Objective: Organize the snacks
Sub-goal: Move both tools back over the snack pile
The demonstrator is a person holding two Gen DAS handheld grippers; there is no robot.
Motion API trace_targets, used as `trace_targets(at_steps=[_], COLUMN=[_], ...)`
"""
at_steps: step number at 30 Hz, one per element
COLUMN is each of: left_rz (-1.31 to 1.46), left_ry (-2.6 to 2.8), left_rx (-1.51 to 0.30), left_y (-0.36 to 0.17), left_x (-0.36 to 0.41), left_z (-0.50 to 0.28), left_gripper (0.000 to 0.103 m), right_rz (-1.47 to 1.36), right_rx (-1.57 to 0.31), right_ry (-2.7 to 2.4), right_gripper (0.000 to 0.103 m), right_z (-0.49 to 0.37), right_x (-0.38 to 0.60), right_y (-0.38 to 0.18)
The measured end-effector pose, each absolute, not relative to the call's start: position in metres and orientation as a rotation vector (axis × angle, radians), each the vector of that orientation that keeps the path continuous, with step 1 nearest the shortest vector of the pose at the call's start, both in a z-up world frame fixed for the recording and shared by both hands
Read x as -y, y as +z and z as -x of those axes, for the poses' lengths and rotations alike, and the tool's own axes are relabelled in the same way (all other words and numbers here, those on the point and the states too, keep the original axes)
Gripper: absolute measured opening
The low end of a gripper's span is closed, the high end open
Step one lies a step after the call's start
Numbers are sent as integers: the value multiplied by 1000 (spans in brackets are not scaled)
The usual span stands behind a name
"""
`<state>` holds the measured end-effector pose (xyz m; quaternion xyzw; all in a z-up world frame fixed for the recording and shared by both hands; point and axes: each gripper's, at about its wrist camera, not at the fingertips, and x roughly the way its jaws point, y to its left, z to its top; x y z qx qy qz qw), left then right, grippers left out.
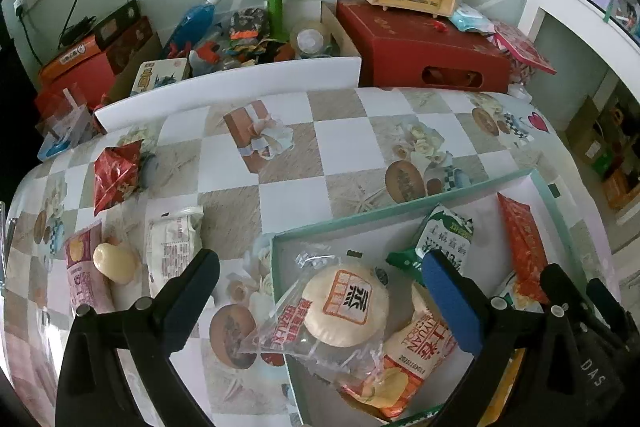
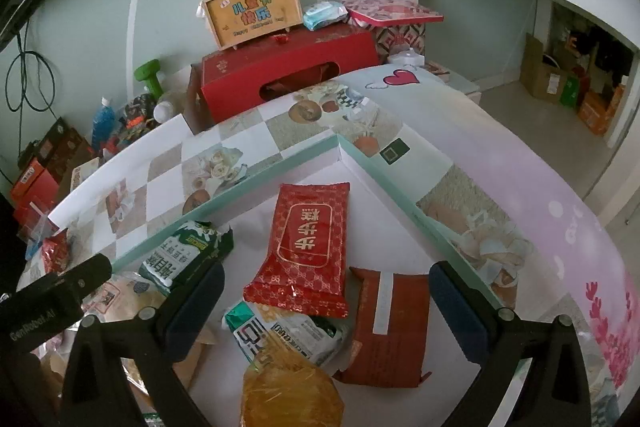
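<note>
A: Left gripper [image 1: 326, 291]?
B: Released, jaws wide. A round pastry [image 1: 345, 305] in clear wrap lies between them untouched, inside the green-rimmed tray [image 1: 400, 215].
A: Right gripper [image 2: 328, 301]?
B: Also spread wide, gripping nothing, over a red packet [image 2: 306, 247] and a yellow cake [image 2: 292, 391] in the tray.
A: Snacks outside the tray?
B: A red bag [image 1: 116, 175], a white packet [image 1: 172, 247] and a pale pastry [image 1: 116, 263] lie on the tablecloth [image 1: 288, 195], left of the tray.
</note>
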<state>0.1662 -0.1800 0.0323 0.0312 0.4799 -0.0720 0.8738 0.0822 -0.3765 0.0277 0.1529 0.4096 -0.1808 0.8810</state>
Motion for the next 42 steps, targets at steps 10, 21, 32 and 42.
trace_targets(at_steps=[10, 21, 32, 42], left_rz=[-45, -14, 44, 148], left_ry=[-129, -59, 70, 156], left_rx=[-993, -996, -1033, -1043], left_y=[37, 39, 28, 18], left_x=[158, 102, 18, -45], left_z=[-156, -144, -136, -137], left_gripper=[101, 101, 101, 101], right_rz=[-313, -283, -231, -182], right_rx=[-808, -811, -850, -886], right_ry=[-361, -294, -139, 59], right_gripper=[103, 103, 103, 103], right_z=[-80, -92, -116, -123], right_x=[369, 334, 261, 184], right_y=[43, 50, 47, 41])
